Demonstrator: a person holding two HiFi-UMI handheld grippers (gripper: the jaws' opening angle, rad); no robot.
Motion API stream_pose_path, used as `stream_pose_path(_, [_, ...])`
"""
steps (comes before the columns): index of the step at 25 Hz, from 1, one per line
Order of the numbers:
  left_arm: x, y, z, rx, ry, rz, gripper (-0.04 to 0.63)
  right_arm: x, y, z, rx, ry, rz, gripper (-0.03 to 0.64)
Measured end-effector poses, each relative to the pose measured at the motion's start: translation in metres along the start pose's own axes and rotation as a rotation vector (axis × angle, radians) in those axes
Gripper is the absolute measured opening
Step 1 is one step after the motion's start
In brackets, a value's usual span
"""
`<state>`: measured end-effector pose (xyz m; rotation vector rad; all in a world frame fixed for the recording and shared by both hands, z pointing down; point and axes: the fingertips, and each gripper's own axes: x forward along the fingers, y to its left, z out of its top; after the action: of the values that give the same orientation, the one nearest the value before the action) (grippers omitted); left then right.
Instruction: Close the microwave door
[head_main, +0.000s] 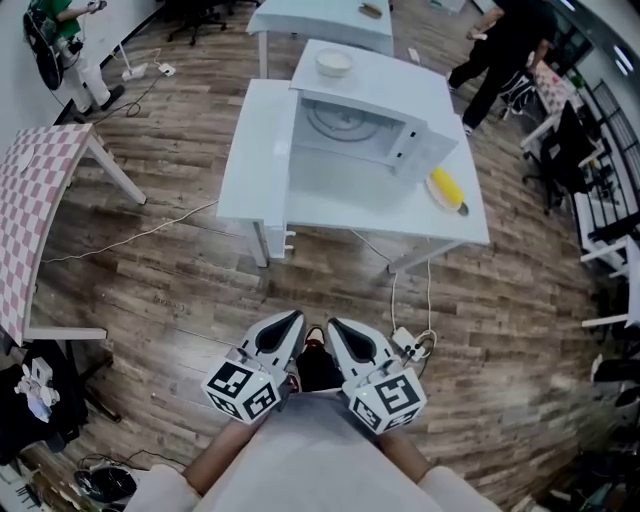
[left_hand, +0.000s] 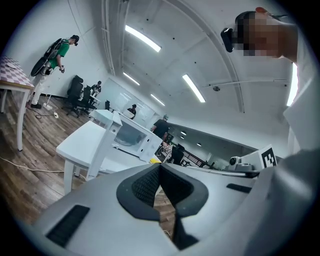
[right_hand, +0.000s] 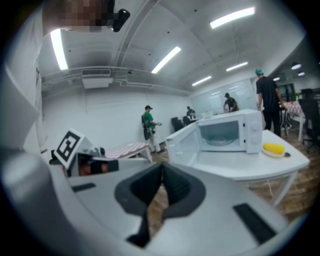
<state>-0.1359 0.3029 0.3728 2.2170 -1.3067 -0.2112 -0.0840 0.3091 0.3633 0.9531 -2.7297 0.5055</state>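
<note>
Head view: left tool (head_main: 290, 325) and right tool (head_main: 338, 330), both closed empty, rest near the body, probably because the open door (head_main: 255, 165) of the boxy white microwave (head_main: 385, 90) stands far ahead.

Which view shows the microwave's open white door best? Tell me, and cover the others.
The right gripper view: the open white microwave door shows its inner side plainly. The head view shows it from above, nearly edge-on. The left gripper view shows it small and hard to separate.
</note>
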Motion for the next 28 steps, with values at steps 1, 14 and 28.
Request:
stream_pose_path(1, [0.004, 0.001, 0.003, 0.004, -0.001, 0.003, 0.018, 0.003, -0.004, 0.002, 0.0, 0.001, 0.007, 0.023])
stream_pose_path(14, [0.054, 0.009, 0.02, 0.026, -0.022, 0.061, 0.018, 0.029, -0.052, 0.029, -0.009, -0.029, 0.11, 0.023])
stream_pose_path(28, [0.076, 0.014, 0.041, 0.094, -0.105, 0.142, 0.018, 0.034, -0.093, 0.044, -0.012, -0.061, 0.138, 0.023])
